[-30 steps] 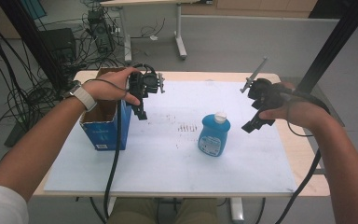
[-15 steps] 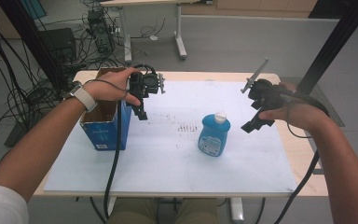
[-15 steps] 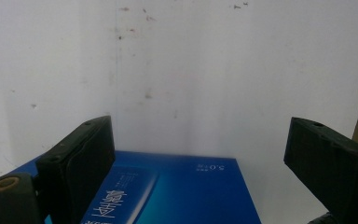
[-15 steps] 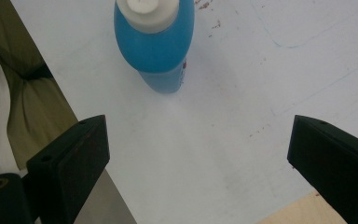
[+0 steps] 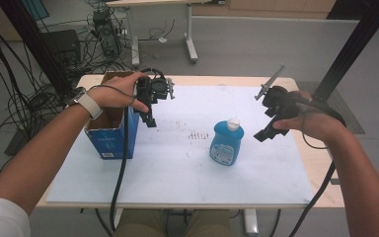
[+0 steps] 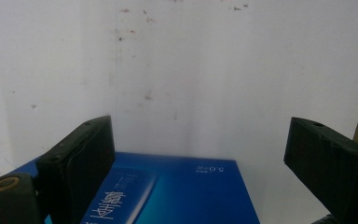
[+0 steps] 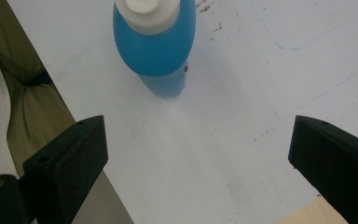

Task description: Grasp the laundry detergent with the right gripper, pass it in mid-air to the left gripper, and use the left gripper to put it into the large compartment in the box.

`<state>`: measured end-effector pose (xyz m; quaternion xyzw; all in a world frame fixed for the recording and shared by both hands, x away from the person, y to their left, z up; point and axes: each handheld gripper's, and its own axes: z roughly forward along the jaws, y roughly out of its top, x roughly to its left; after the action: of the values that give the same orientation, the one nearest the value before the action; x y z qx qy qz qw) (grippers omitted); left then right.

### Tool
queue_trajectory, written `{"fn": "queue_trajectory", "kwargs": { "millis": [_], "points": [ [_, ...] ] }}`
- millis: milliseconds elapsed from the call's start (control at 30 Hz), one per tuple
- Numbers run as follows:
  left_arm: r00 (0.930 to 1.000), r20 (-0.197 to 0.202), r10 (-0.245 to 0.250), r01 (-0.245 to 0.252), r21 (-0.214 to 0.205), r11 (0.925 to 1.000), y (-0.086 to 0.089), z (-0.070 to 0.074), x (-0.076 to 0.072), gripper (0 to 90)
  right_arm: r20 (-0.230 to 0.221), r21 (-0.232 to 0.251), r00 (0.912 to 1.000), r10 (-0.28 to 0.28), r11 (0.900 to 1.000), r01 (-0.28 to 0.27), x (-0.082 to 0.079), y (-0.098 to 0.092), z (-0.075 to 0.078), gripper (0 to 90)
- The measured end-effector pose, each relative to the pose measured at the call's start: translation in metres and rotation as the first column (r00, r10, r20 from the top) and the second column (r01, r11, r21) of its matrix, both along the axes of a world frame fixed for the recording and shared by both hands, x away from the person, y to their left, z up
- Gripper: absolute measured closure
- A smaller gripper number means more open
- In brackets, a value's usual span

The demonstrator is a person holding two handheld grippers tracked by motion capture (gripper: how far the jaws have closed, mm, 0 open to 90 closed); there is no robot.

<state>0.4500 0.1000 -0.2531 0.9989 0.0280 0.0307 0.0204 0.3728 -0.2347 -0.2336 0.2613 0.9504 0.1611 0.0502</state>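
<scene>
Blue bottle (image 5: 226, 143) with white cap is standing upright on the white sheet (image 5: 177, 168), ahead of the right tongs (image 5: 266, 131), apart from them, jaws gaping wide and empty. Left tongs (image 5: 150, 117) are hovering just beside the blue box (image 5: 112, 133), also wide open, gripping nothing.

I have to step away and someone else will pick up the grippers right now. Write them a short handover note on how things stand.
Left gripper: jaws open, holding nothing, raised beside the open blue cardboard box at the table's left.
Right gripper: jaws open, holding nothing, raised to the right of the blue plastic bottle with a white cap.
The bottle stands upright near the middle of the white sheet covering the table, apart from the box.
Done: nothing gripped or placed yet.
Left: probably to grasp the bottle with the right gripper and carry it to the box, though that is a guess from the layout.
</scene>
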Motion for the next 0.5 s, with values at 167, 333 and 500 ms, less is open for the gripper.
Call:
{"fn": "queue_trajectory", "kwargs": {
  "millis": [167,333,500],
  "points": [
    [1.0,0.002,-0.003,0.003,-0.004,1.0,-0.001,-0.001,-0.001,9.1,0.008,0.004,1.0,0.002,1.0,-0.002,0.0,0.001,-0.004,5.3],
    [1.0,0.005,-0.002,0.002,-0.006,1.0,-0.001,-0.001,-0.001,9.1,0.004,0.007,1.0,0.002,1.0,-0.002,0.0,0.002,-0.008,4.9],
    [1.0,0.002,-0.002,0.002,-0.013,0.9999,-0.002,-0.004,-0.003,9.2,-0.006,0.008,0.9998,0.019,0.9998,-0.019,-0.001,0.004,-0.011,5.2]
  ]
}}
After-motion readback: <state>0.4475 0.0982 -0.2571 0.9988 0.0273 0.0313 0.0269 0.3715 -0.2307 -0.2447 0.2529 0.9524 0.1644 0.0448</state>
